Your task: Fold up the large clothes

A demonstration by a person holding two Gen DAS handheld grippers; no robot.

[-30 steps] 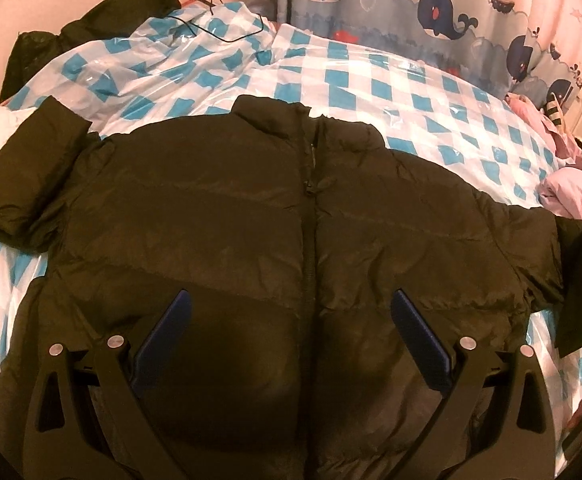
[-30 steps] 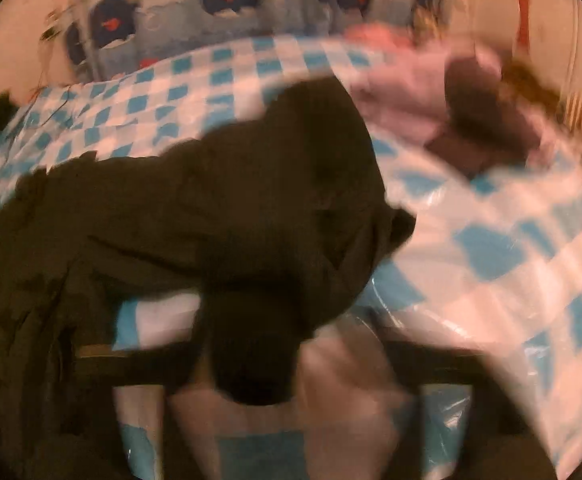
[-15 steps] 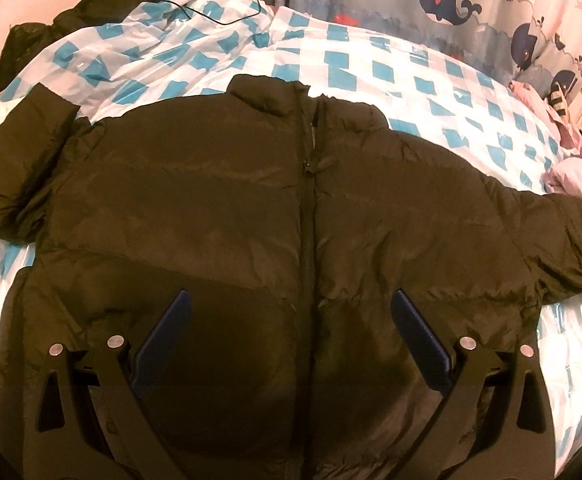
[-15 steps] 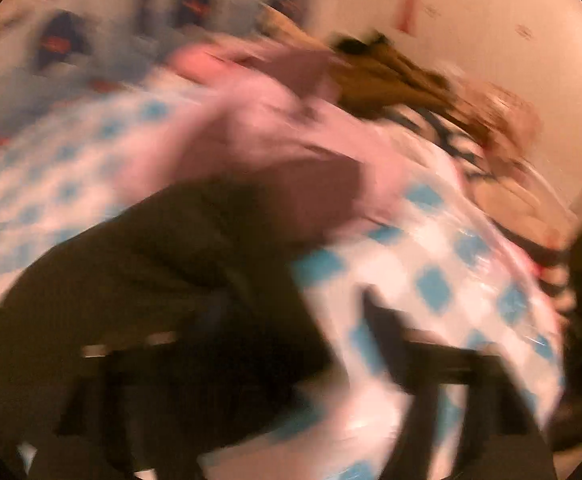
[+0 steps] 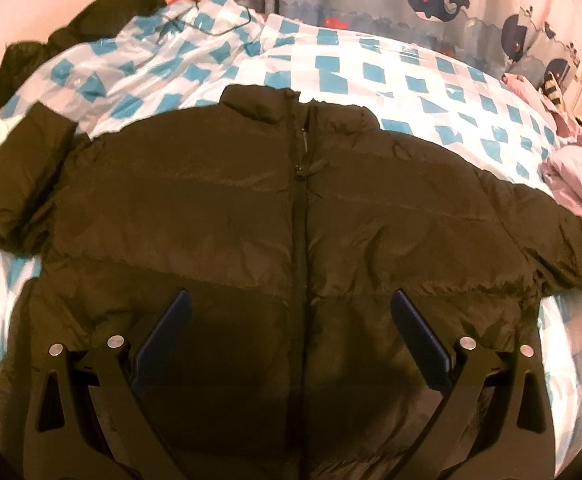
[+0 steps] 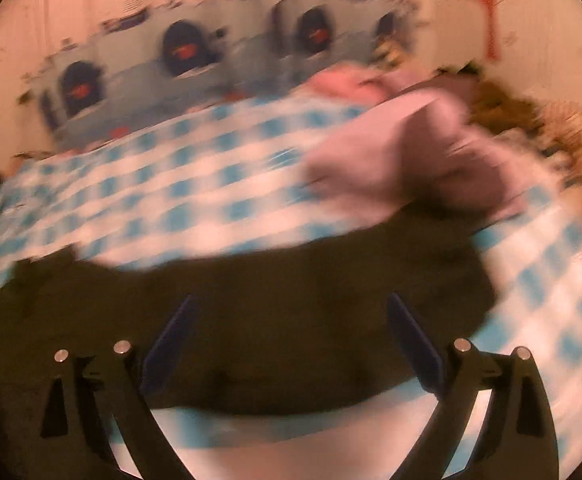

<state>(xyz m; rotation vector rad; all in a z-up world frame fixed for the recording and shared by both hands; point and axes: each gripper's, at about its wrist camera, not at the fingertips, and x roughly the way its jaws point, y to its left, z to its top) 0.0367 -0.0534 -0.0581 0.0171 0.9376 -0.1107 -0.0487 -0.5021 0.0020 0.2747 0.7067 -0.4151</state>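
A large dark puffer jacket (image 5: 227,216) lies front up and zipped on a bed, collar far, both sleeves spread out to the sides. My left gripper (image 5: 291,300) is open and empty, held above the jacket's lower front. In the blurred right wrist view, the jacket's right sleeve (image 6: 275,300) lies stretched across the bed. My right gripper (image 6: 291,300) is open over that sleeve and holds nothing.
The bed has a blue and white checked cover (image 5: 371,76). Pink and purple clothes (image 5: 571,172) are piled at its right side, also in the right wrist view (image 6: 419,148). A dark garment (image 5: 103,20) lies at the far left. A whale-print curtain (image 5: 451,4) hangs behind.
The right sleeve, bunched up a second ago, now lies stretched out to the right. My right gripper has let go of it and swung back to face the bed. My left gripper has shifted slightly.
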